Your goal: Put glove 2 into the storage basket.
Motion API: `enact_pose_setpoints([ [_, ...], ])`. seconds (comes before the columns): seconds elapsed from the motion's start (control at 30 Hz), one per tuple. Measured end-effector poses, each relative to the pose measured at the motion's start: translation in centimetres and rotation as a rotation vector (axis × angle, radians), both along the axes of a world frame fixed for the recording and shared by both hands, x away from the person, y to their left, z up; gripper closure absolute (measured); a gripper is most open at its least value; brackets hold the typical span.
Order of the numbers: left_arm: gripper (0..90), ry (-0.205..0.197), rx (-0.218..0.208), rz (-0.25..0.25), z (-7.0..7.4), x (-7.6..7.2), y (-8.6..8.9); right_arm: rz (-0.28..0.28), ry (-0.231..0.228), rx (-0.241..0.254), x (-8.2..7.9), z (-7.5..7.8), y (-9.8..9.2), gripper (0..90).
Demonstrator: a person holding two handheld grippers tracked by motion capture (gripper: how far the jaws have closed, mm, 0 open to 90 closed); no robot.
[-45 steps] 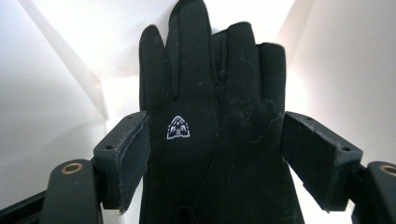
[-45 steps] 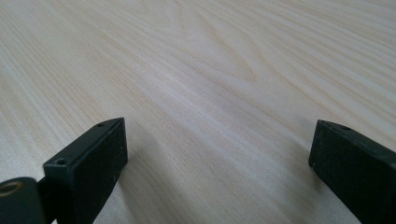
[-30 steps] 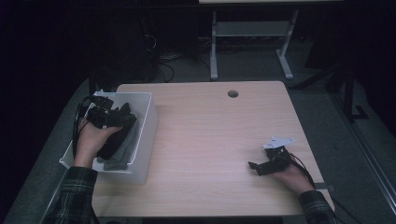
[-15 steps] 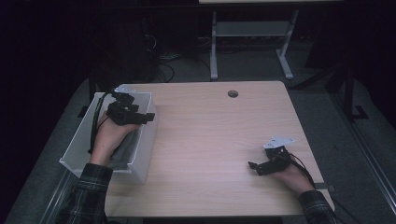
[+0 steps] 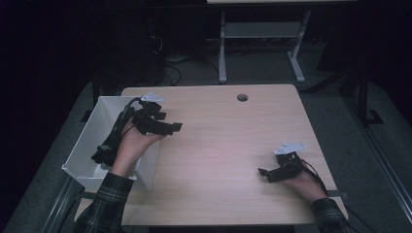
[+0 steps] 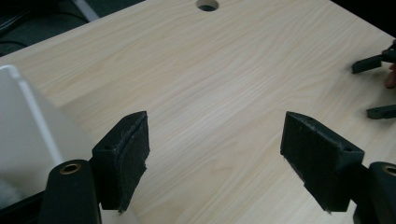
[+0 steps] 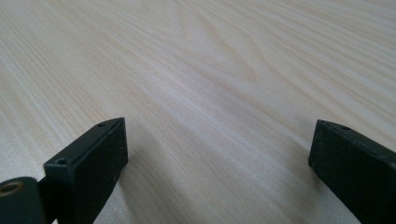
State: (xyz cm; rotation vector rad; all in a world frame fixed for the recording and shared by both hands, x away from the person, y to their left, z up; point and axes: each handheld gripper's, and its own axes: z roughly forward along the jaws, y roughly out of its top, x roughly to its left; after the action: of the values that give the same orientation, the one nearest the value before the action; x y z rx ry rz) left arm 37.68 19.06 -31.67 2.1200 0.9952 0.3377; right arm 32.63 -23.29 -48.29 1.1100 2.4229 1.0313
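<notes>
The left gripper (image 5: 172, 127), jaws spread and empty, hangs over the right rim of the white bin (image 5: 87, 145) at the table's (image 5: 233, 145) left edge. The right gripper (image 5: 265, 174), also spread, rests near the right edge.

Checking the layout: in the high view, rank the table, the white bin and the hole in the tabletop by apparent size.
1. table
2. white bin, clearly smaller
3. hole, smallest by far
</notes>
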Motion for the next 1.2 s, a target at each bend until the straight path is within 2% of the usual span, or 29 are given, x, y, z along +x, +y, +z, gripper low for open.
enact_pose_setpoints([
  [0.2, 23.4, 0.001, -0.011, -0.047, -0.6, -0.6, -1.8, -0.001, -0.001, 0.001, 0.0, 0.0, 0.0, 4.3],
  [0.5, 23.4, 0.021, -0.015, -0.113, -2.9, -1.5, -4.3, -0.001, -0.002, 0.001, 0.0, 0.0, 0.0, 4.3],
  [0.83, 22.9, 0.044, 0.016, -0.177, -6.3, -2.6, -6.8, -0.001, -0.002, 0.002, 0.0, 0.0, 0.0, 4.4],
  [1.03, 22.2, 0.042, 0.039, -0.21, -8.4, -3.2, -7.7, 0.0, -0.001, 0.0, 0.0, 0.0, 0.0, 4.4],
  [1.2, 21.4, 0.043, 0.061, -0.215, -9.9, -3.6, -8.3, 0.001, -0.001, -0.001, 0.0, 0.0, 0.0, 4.4],
])
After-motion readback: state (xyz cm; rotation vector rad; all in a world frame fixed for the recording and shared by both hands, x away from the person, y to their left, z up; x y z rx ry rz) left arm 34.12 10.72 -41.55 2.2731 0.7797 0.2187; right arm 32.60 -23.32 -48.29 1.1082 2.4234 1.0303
